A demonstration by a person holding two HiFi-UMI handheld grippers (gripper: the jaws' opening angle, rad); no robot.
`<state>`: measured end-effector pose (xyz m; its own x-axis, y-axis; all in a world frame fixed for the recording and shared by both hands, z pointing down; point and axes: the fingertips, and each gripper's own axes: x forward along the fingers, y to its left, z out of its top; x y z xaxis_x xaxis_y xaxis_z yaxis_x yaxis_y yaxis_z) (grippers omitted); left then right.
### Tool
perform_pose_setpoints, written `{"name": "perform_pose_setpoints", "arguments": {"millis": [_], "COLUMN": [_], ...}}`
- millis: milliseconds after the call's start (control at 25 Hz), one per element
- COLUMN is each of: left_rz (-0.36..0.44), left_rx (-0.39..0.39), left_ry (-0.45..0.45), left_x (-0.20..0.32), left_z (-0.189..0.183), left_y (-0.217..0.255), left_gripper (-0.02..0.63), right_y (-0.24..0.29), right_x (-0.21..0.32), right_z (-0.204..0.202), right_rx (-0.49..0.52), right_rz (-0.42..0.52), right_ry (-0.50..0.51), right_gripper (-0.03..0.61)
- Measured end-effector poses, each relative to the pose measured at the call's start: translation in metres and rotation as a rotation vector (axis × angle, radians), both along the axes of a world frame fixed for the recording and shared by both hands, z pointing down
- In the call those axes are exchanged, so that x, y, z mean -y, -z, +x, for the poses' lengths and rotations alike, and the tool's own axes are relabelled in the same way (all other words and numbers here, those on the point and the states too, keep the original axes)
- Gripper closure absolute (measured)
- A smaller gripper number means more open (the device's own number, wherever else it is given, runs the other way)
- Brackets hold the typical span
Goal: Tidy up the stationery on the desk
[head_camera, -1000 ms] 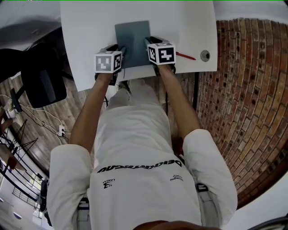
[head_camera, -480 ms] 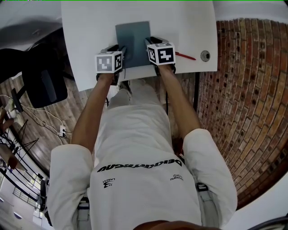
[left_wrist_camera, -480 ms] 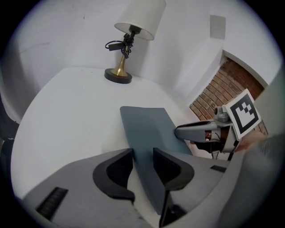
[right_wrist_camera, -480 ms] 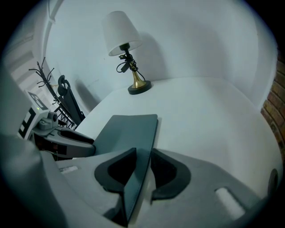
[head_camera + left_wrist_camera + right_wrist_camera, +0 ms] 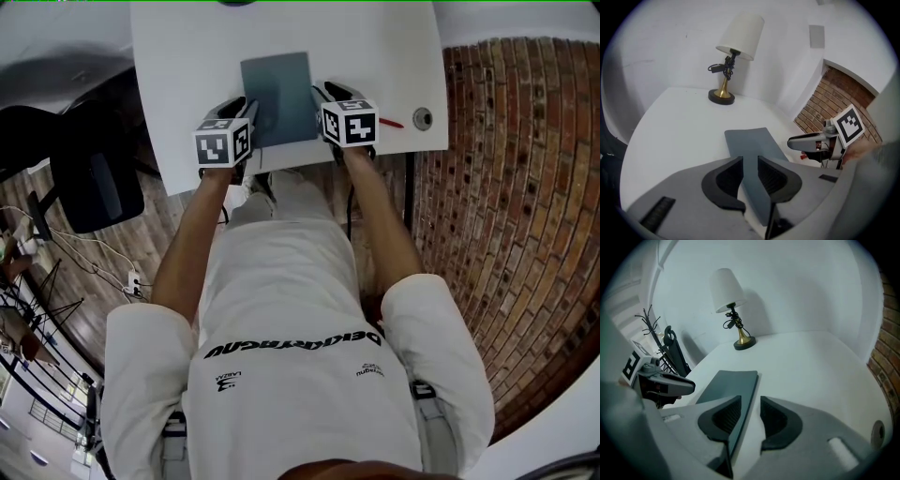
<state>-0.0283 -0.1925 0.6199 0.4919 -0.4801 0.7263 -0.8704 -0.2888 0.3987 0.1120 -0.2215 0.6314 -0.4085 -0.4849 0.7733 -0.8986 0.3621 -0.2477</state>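
A grey-blue notebook lies flat on the white desk, its near end at the desk's near edge. My left gripper straddles the notebook's left edge. Its jaws stand a little apart, and the notebook fills the gap between them. My right gripper straddles the right edge the same way. In the right gripper view the notebook's edge and a strip of white desk show between the jaws. A red pen lies right of the right gripper.
A lamp with a white shade and brass base stands at the desk's far side. A round cable hole sits near the desk's right corner. A black chair is to the left and a brick wall to the right.
Both grippers have drawn back toward the desk's near edge, and the notebook has slid a little that way with them. The right gripper has also shifted right.
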Motion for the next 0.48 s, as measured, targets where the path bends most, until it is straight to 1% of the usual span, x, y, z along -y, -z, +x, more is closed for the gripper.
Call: {"name": "perform_pose_setpoints", "arguments": {"millis": [160, 280, 360, 480], "left_rz": [0.096, 0.156, 0.189, 0.216], "left_rx": [-0.010, -0.035, -0.051, -0.076], "left_ry": [-0.002, -0.003, -0.007, -0.007], "left_x": [0.002, 0.000, -0.001, -0.006], "left_z": [0.002, 0.005, 0.008, 0.011], "left_y": [0.030, 0.051, 0.063, 0.079], "left_gripper": [0.577, 0.615, 0.615, 0.615], "right_y": [0.021, 0.036, 0.041, 0.038], "right_x": [-0.006, -0.011, -0.015, -0.033], "right_z": [0.012, 0.027, 0.035, 0.043], "right_rx": [-0.013, -0.084, -0.148, -0.219], "right_rz": [0.057, 0.136, 0.183, 0.178], "right_ry": [0.032, 0.097, 0.176, 0.352], "right_gripper": [0.457, 0.465, 0.466, 0.466]}}
